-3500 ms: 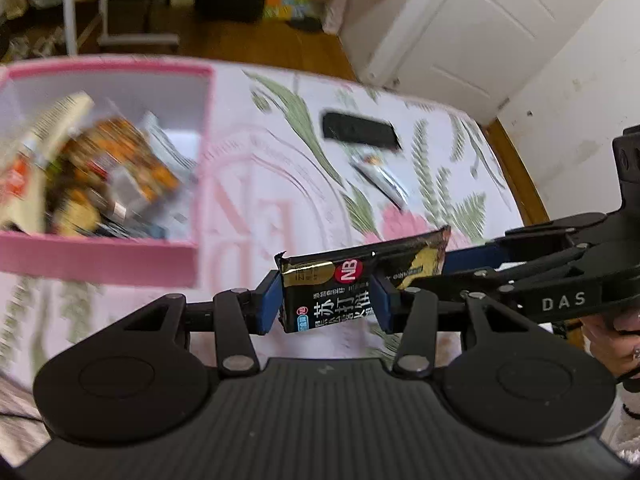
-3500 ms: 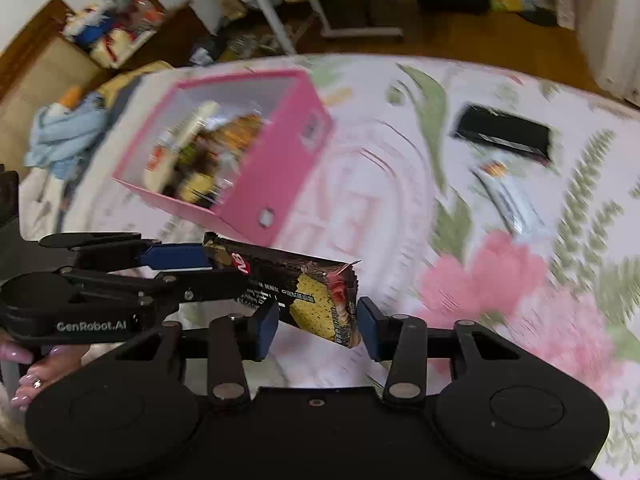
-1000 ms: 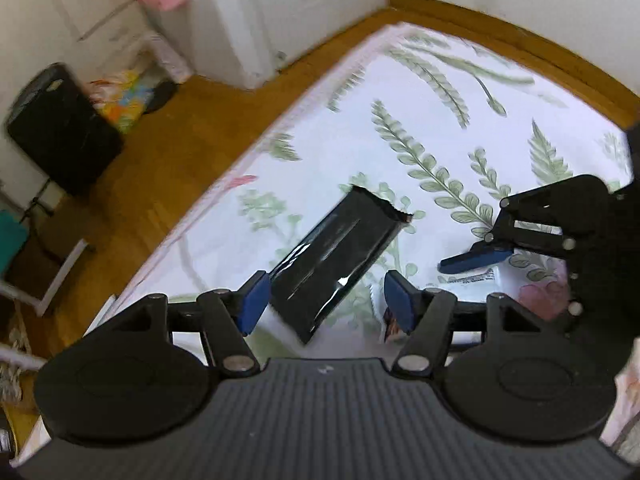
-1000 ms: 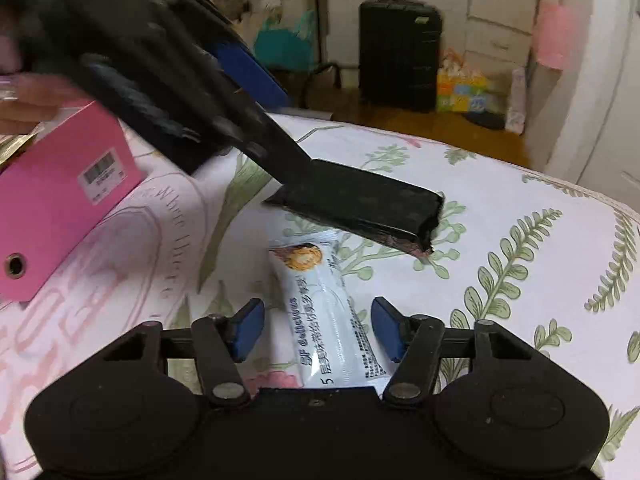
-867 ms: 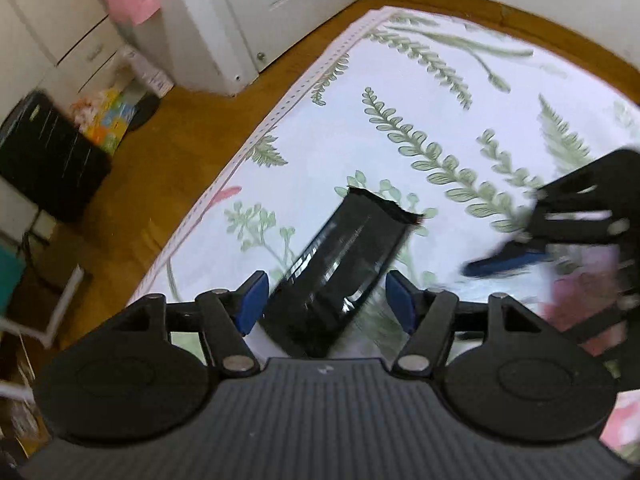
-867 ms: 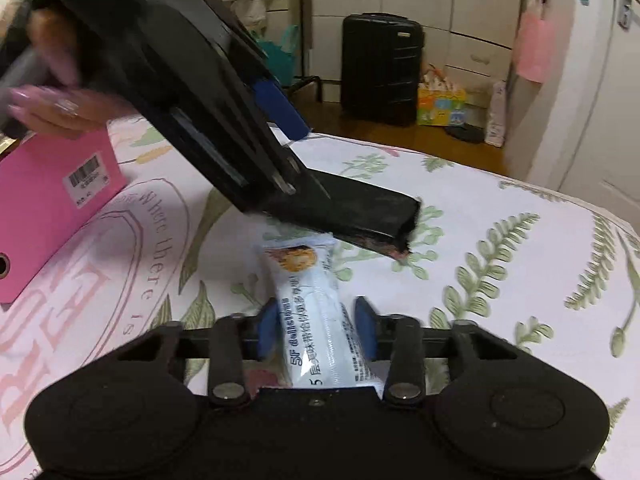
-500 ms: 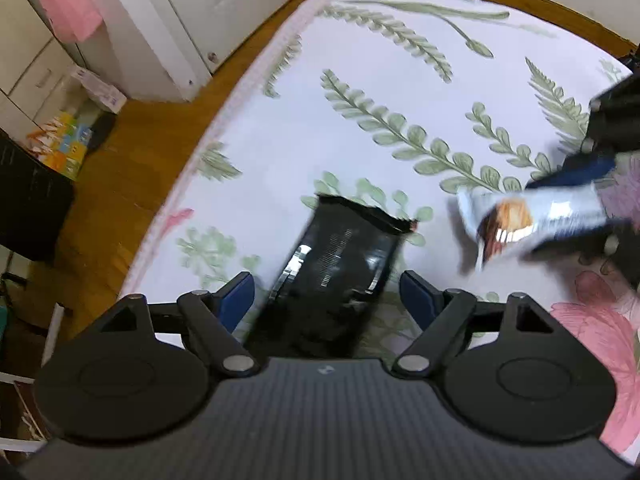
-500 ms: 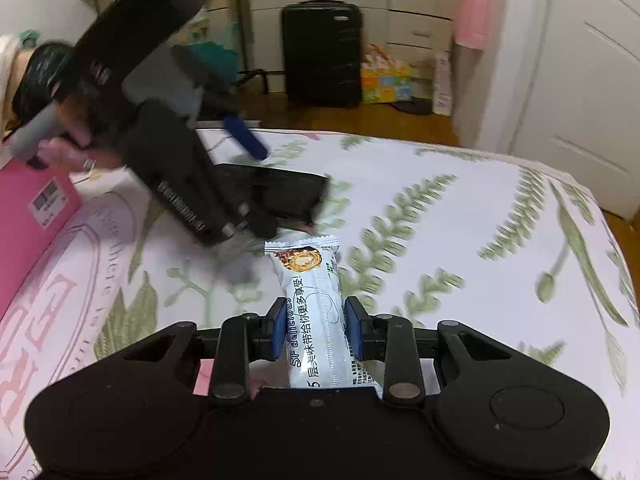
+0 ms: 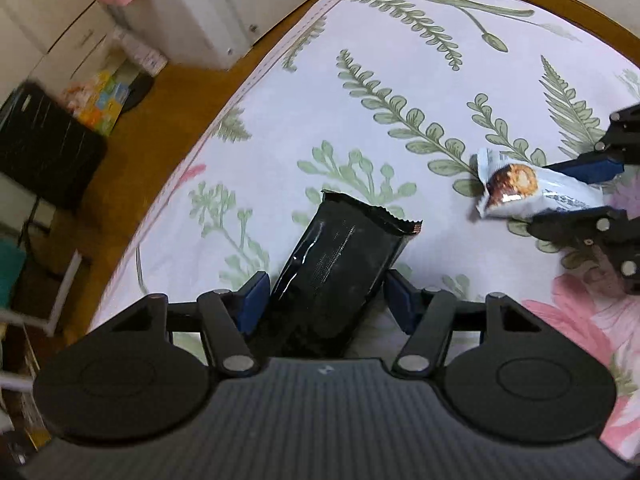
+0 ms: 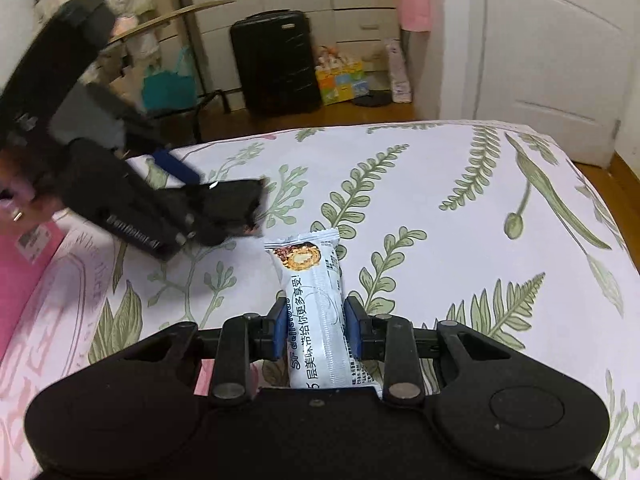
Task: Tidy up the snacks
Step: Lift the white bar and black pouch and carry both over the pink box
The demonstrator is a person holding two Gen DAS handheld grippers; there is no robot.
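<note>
A black snack packet lies on the floral cloth between the fingers of my left gripper. The blue pads sit on either side of the packet; the left one touches it and a small gap shows at the right, so the jaws are open around it. My right gripper is shut on a white snack bar and holds it just above the cloth. The bar also shows in the left wrist view, held by the right gripper. The black packet and left gripper show blurred in the right wrist view.
A pink box stands at the left edge of the right wrist view. The bed's far edge drops to a wooden floor. A black suitcase and a white door stand beyond.
My right gripper has shut on the white bar and lifted it off the cloth. My left gripper has moved down around the black packet and its jaws have narrowed.
</note>
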